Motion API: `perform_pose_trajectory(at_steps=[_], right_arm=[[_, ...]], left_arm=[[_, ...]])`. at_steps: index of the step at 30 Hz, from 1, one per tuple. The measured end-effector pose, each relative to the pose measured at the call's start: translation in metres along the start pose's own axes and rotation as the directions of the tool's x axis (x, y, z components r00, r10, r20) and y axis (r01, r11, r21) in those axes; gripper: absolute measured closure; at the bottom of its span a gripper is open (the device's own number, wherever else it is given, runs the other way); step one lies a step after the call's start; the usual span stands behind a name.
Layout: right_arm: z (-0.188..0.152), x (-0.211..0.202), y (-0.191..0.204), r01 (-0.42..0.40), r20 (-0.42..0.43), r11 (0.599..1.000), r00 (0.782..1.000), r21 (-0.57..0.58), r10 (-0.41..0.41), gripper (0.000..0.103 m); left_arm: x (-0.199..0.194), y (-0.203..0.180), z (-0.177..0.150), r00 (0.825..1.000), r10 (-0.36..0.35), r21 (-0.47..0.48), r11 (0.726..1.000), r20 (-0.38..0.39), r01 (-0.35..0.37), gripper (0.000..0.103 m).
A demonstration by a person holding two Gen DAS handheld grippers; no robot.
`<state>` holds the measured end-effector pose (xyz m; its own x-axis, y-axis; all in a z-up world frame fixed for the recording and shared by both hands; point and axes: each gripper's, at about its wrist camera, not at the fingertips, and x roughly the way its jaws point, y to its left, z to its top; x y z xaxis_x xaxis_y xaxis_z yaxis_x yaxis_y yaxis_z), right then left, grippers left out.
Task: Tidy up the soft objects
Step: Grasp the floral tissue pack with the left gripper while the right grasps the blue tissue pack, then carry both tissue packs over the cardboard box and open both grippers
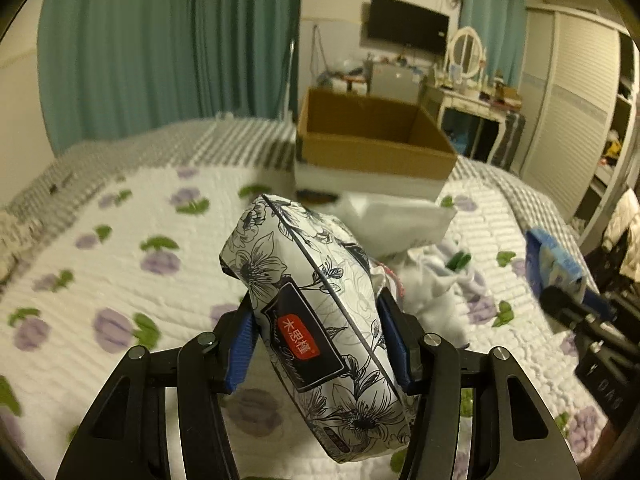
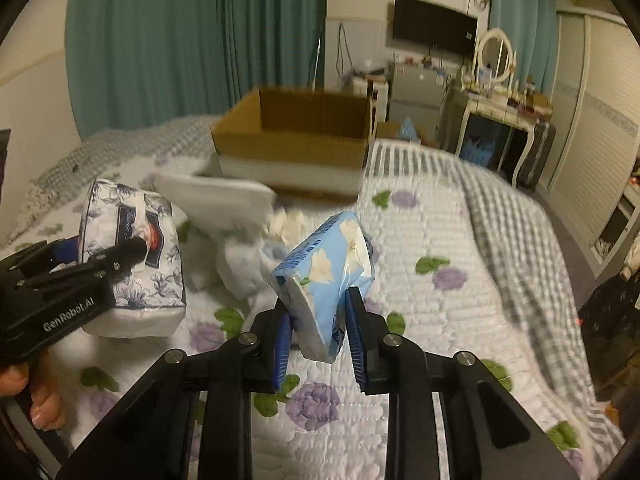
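Observation:
My left gripper [image 1: 316,320] is shut on a white tissue pack with dark flower print [image 1: 308,296] and holds it above the bed; it also shows in the right wrist view [image 2: 132,256]. My right gripper [image 2: 316,320] is shut on a light blue tissue pack with white flowers [image 2: 324,276], seen at the right edge of the left wrist view [image 1: 556,260]. An open cardboard box [image 1: 372,140] stands on the bed beyond both packs, also in the right wrist view [image 2: 296,132]. A white packet [image 2: 216,196] and crumpled white cloth [image 2: 244,268] lie in front of the box.
The bed has a white quilt with purple flowers [image 1: 120,240] and a grey checked blanket [image 2: 500,208] at the far side and right. Teal curtains, a dressing table [image 2: 496,112] and a wardrobe stand beyond the bed.

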<state>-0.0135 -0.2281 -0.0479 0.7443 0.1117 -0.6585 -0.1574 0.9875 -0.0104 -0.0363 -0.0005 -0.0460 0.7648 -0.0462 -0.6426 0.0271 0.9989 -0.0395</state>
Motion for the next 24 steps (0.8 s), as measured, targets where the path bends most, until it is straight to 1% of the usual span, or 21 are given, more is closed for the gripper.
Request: perform_pose_trajectory(at_steps=[5, 10, 14, 15, 20, 24], right_arm=[[0.019, -0.041, 0.004, -0.009, 0.111, 1.000, 0.994, 0.010, 0.007, 0.079], [0.047, -0.080, 0.003, -0.024, 0.208, 1.000, 0.978, 0.013, 0.021, 0.079], [0.073, -0.107, 0.000, -0.010, 0.292, 1.000, 0.956, 0.004, 0.008, 0.079], [0.083, -0.115, 0.000, -0.003, 0.320, 1.000, 0.947, -0.002, 0.003, 0.079], [0.123, -0.129, 0.001, 0.005, 0.388, 1.000, 0.922, -0.024, 0.005, 0.079], [0.157, -0.126, 0.004, 0.014, 0.420, 0.999, 0.907, -0.049, 0.008, 0.078]], left_arm=[[-0.034, 0.002, 0.017, 0.996, 0.006, 0.034, 0.999, 0.089, -0.009, 0.049], [-0.062, 0.004, 0.046, 0.988, -0.009, 0.046, 0.999, 0.157, 0.001, 0.049], [-0.075, 0.007, 0.071, 0.980, -0.022, 0.043, 0.999, 0.200, 0.014, 0.049], [-0.078, 0.008, 0.078, 0.976, -0.021, 0.046, 0.999, 0.217, 0.011, 0.049], [-0.087, 0.011, 0.115, 0.959, -0.023, 0.050, 0.999, 0.282, 0.009, 0.049], [-0.083, 0.013, 0.148, 0.945, -0.025, 0.051, 0.999, 0.326, 0.008, 0.049]])
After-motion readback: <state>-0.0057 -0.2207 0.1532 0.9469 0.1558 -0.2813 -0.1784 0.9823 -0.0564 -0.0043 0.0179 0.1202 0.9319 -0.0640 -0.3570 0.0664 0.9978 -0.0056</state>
